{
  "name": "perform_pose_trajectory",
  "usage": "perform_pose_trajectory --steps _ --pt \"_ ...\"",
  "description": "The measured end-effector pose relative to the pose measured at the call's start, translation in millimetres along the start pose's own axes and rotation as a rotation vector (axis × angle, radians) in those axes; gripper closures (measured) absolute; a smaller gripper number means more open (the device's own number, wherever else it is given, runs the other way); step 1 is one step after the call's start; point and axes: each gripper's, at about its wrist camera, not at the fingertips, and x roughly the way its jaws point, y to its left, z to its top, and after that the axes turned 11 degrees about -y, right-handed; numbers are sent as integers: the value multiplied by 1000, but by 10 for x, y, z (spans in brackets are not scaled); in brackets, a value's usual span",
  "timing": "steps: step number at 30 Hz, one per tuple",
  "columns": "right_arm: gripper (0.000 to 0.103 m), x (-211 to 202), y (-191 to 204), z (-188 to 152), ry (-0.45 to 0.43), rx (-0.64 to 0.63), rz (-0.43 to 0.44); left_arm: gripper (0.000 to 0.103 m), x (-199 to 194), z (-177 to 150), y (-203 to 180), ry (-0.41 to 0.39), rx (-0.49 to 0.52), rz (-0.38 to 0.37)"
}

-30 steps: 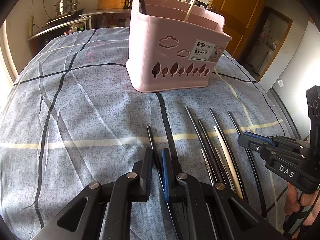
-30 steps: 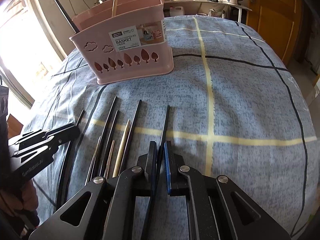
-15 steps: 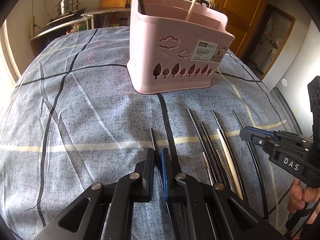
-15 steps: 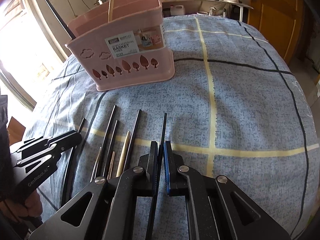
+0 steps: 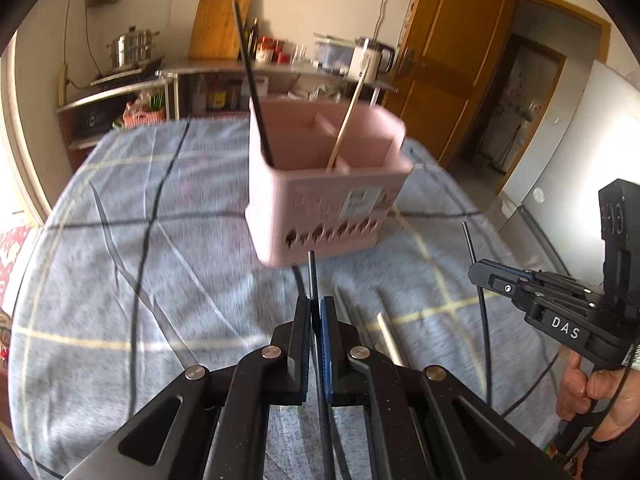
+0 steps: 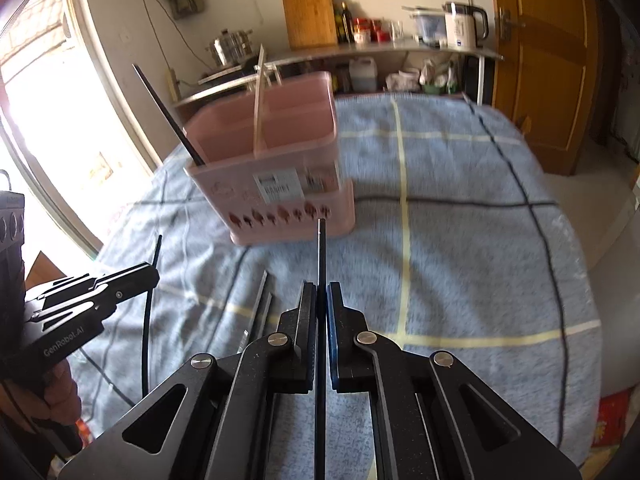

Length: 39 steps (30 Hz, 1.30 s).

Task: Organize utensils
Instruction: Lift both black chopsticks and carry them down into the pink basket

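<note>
My left gripper (image 5: 315,304) is shut on a black chopstick (image 5: 312,276), lifted off the cloth and pointing at the pink basket (image 5: 320,188). My right gripper (image 6: 321,292) is shut on another black chopstick (image 6: 321,248), also lifted. Each gripper shows in the other's view, the right one (image 5: 476,274) and the left one (image 6: 154,270), each with its stick in it. The basket (image 6: 276,168) holds one black chopstick (image 5: 252,80) and one pale wooden chopstick (image 5: 348,116). Several chopsticks (image 5: 388,340) still lie on the cloth.
The table has a blue-grey cloth (image 6: 460,240) with dark and yellow lines. Behind it stands a counter with a kettle (image 6: 460,26), a steel pot (image 5: 130,48) and a wooden board (image 6: 310,14). A wooden door (image 6: 548,60) is at the right.
Both grippers have risen from the cloth, each lifting its black chopstick. The views now look over the basket's rim from higher up.
</note>
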Motion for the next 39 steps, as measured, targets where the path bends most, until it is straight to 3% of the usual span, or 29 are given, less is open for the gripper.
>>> perform_pose_trajectory --steps 14,39 --pt "98 -547 129 368 -150 -31 24 99 -568 508 -157 -141 51 -11" --pt "98 -854 256 827 -262 -72 66 99 -917 1145 -345 -218 90 -52"
